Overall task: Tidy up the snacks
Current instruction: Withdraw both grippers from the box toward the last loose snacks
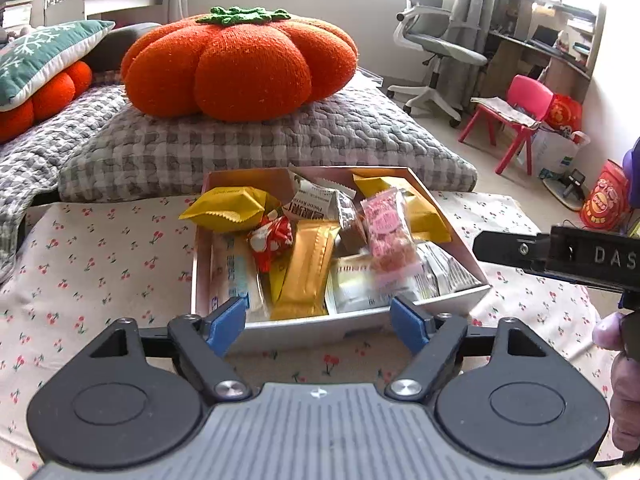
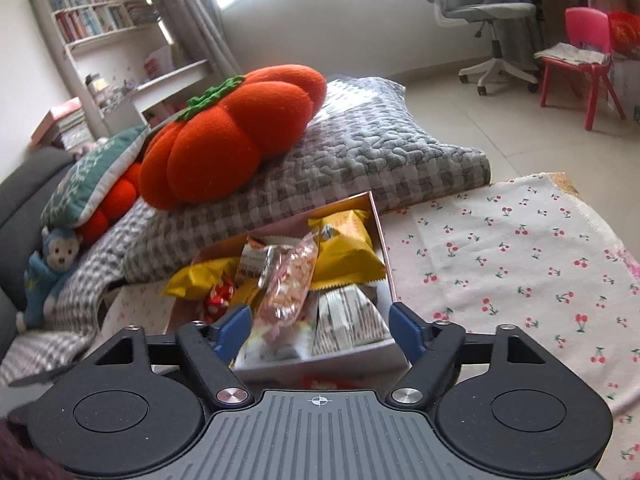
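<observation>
A shallow pink box (image 1: 460, 242) (image 2: 378, 216) sits on the cherry-print cloth, filled with several wrapped snacks. Among them are a pink candy bag (image 1: 388, 236) (image 2: 288, 280), a gold bar wrapper (image 1: 306, 268), yellow packets (image 1: 230, 208) (image 2: 348, 248), a red sweet (image 1: 272, 240) and white packets (image 2: 348, 316). My left gripper (image 1: 320, 322) stands open just before the box's near wall, nothing between its blue fingertips. My right gripper (image 2: 320, 330) is open too, over the box's near right corner, with nothing gripped. In the left wrist view the right gripper's black finger (image 1: 516, 250) shows beside the box.
The cherry-print cloth (image 1: 100, 264) (image 2: 520, 264) covers the surface around the box. Behind it lie a grey checked quilt (image 1: 260, 148) with an orange pumpkin cushion (image 1: 240, 68) (image 2: 236, 132). A red child's chair (image 1: 516, 116) and an office chair (image 1: 432, 40) stand on the floor at right.
</observation>
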A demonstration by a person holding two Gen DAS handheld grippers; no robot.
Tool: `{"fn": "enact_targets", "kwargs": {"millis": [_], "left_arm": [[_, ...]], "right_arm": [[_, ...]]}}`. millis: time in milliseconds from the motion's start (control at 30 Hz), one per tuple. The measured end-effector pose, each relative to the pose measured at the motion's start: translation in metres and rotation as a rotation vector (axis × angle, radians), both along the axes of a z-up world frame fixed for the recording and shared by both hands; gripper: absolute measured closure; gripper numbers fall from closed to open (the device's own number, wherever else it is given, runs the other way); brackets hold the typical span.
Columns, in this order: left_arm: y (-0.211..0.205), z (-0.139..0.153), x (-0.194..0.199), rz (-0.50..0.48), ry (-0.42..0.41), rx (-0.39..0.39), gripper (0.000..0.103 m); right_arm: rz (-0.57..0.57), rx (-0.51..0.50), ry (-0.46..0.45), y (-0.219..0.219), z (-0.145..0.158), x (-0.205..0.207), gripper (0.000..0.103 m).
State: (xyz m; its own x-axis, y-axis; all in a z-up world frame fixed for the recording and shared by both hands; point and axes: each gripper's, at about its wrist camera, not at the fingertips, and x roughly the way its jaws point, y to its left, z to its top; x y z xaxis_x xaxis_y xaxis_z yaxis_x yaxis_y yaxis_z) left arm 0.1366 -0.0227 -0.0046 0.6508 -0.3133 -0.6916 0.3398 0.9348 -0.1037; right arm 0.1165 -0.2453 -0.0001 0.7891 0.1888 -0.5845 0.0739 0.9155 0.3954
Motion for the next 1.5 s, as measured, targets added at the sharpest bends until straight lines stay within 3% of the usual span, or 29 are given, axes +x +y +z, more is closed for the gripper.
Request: {"fn": "enact_targets", "kwargs": {"millis": [200,367,667,867,1067,1267,1400,1500], "left_arm": [[0.003,0.001,-0.018,0.011,0.016,-0.004,0.015],[0.007,-0.004,-0.032,0.032,0.018,-0.037,0.001],[0.01,-0.018,-0.04,0.062,0.055,-0.051,0.001],[-0.01,-0.035,-0.05,0.052,0.094,-0.044,0.001],[-0.04,-0.045,-0.058,0.019,0.105,-0.025,0.001],[-0.061,-0.053,-0.06,0.01,0.11,-0.022,0.003],[-0.074,-0.059,-0.059,0.01,0.137,-0.022,0.011],[-0.078,-0.062,-0.058,0.016,0.152,-0.029,0.024]], "right_arm": [[0.028,-0.058,0.003,-0.001,0.004,-0.02,0.019],[0.043,-0.065,0.015,-0.005,0.004,-0.032,0.008],[0.046,-0.164,0.05,-0.011,-0.006,-0.052,0.007],[-0.005,-0.157,0.087,-0.028,-0.013,-0.056,0.006],[-0.037,-0.149,0.131,-0.037,-0.019,-0.054,0.006],[-0.065,-0.06,0.181,-0.047,-0.024,-0.049,0.006],[-0.068,-0.04,0.201,-0.05,-0.027,-0.046,0.006],[-0.067,-0.038,0.214,-0.051,-0.03,-0.043,0.006]]}}
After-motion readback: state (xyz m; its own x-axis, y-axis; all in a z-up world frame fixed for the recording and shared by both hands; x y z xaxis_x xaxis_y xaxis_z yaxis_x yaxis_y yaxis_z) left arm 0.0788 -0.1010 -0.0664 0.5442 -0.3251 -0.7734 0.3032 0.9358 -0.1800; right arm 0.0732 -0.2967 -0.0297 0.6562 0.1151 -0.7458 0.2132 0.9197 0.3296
